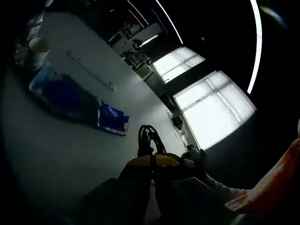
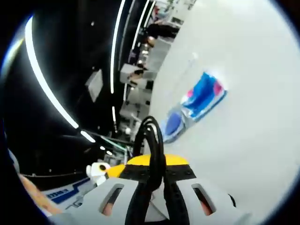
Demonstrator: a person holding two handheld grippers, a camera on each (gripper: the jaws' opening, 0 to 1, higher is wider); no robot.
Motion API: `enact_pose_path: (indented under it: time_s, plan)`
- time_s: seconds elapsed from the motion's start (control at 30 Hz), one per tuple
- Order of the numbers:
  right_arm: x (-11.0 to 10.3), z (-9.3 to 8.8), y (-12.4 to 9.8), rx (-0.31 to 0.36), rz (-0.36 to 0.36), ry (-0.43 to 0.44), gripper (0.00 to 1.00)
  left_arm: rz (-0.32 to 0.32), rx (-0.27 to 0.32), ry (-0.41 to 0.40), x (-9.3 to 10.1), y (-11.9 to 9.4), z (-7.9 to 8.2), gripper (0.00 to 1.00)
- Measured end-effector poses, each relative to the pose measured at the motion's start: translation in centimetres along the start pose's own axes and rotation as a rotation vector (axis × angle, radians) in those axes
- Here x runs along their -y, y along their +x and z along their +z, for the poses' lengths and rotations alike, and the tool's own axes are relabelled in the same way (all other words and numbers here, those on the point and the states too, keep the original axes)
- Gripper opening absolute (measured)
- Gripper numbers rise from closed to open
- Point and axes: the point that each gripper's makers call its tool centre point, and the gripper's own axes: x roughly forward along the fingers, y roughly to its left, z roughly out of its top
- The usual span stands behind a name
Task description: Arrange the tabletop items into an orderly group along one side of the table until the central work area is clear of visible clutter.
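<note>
A dim room with bright windows lies behind our pale counter. On it, in the left gripper view, a blue pack lies just beside a darker blue bundle, with a cup further along; the right gripper view shows a blue bottle lying on its side. All sit well ahead of both grippers. We cannot tell how either pair of jaws stands. We should probably approach low and level, taking one item at a time.
</note>
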Motion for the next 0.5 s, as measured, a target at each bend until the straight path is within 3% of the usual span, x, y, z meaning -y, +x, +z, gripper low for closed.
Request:
enact_pose_path:
  time_s: [0.1,0.23,0.5]
  plan:
    - [-0.1,0.1,0.7,-0.008,0.01,0.009,0.04,0.018,0.048,-0.012,-0.7,-0.9,0.7,0.03]
    - [1.2,-0.3,1.7,-0.033,-0.015,-0.005,0.04,0.073,0.138,-0.027,-2.4,-2.7,2.6,0.26]
    - [4.3,-0.8,3.2,-0.064,-0.109,-0.023,0.05,0.105,0.276,-0.045,-3.5,-6.2,4.2,0.36]
